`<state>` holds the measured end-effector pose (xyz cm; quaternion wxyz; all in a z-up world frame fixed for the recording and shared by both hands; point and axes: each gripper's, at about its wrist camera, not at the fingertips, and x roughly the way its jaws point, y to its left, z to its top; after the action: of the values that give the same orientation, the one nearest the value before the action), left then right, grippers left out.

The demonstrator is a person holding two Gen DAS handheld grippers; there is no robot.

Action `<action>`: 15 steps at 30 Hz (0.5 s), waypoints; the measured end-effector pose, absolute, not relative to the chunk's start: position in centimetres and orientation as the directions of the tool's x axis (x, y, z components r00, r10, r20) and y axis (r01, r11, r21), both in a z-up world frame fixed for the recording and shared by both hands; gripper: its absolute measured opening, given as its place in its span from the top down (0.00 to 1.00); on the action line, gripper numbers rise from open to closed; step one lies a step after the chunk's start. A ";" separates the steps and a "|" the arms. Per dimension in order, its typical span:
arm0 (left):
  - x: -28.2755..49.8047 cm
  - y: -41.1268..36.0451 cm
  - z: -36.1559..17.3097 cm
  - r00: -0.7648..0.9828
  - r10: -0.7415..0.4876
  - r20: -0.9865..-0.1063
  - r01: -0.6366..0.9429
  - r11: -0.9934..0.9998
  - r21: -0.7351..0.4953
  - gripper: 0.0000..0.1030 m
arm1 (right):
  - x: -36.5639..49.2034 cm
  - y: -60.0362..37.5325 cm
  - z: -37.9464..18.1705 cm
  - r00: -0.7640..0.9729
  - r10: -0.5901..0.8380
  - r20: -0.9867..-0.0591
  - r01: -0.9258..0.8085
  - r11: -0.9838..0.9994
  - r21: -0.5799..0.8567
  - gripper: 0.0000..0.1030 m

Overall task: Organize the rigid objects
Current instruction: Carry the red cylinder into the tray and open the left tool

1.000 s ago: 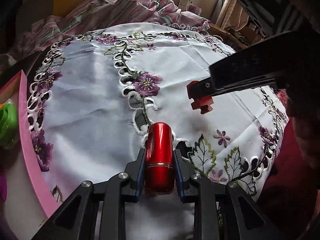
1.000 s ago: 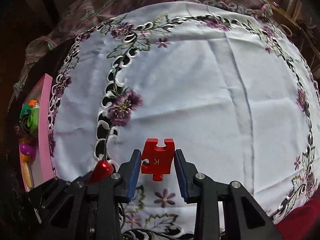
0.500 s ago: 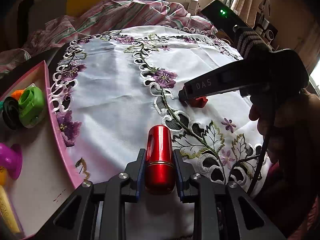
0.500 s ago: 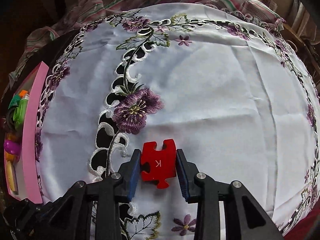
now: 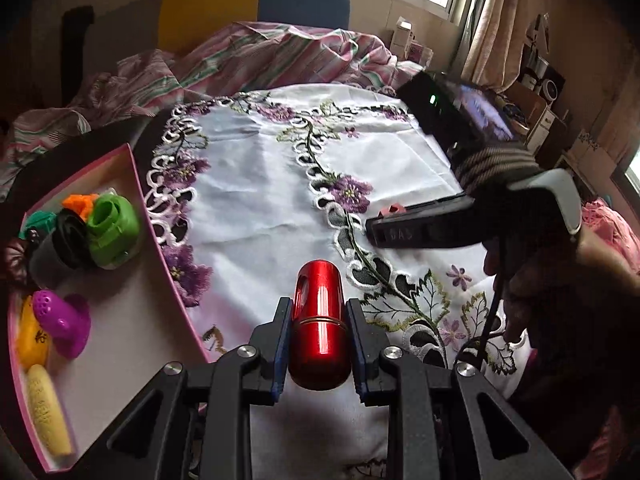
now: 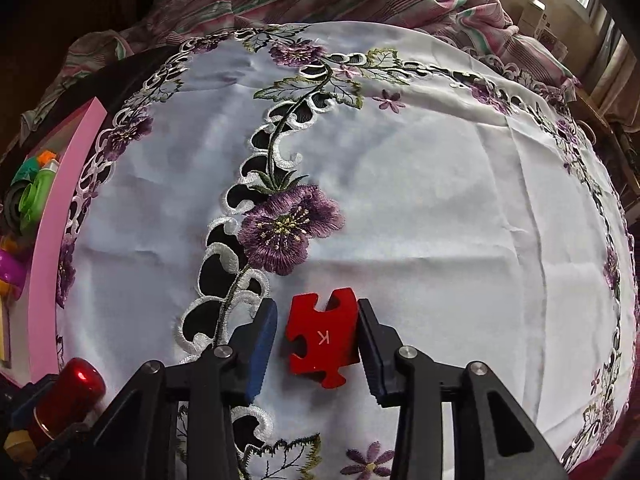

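While left tool clamps red canister for pink tray, my right tool, just widening, brackets red puzzle piece, left pad clear.

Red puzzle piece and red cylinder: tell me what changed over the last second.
The right gripper has just been opening: a gap now shows between its left pad and the red puzzle piece, which it clamped before; the piece has come down close to the tablecloth. The left gripper swung toward the pink box, now much fuller in its view. Unchanged: it stays shut on the red cylinder.
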<state>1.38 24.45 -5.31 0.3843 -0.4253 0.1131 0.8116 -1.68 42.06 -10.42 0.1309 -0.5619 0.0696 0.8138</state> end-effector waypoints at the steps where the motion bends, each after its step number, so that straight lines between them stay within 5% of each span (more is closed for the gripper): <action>1: 1.4 24.3 -5.0 -0.349 0.532 -0.771 -0.720 -0.679 -0.143 0.75 | -1.7 41.6 -10.4 -0.335 0.138 -0.932 -0.287 -0.957 -0.039 0.63; 15: 0.9 22.0 -3.0 -0.391 0.549 -0.739 -0.681 -0.713 -0.169 0.75 | -1.6 42.0 -10.1 -0.339 0.162 -0.927 -0.265 -0.962 -0.071 0.63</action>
<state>0.91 22.04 -3.01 0.3704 -0.4092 0.0806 0.8300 -1.56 42.05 -10.11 0.1308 -0.5599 0.0463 0.8169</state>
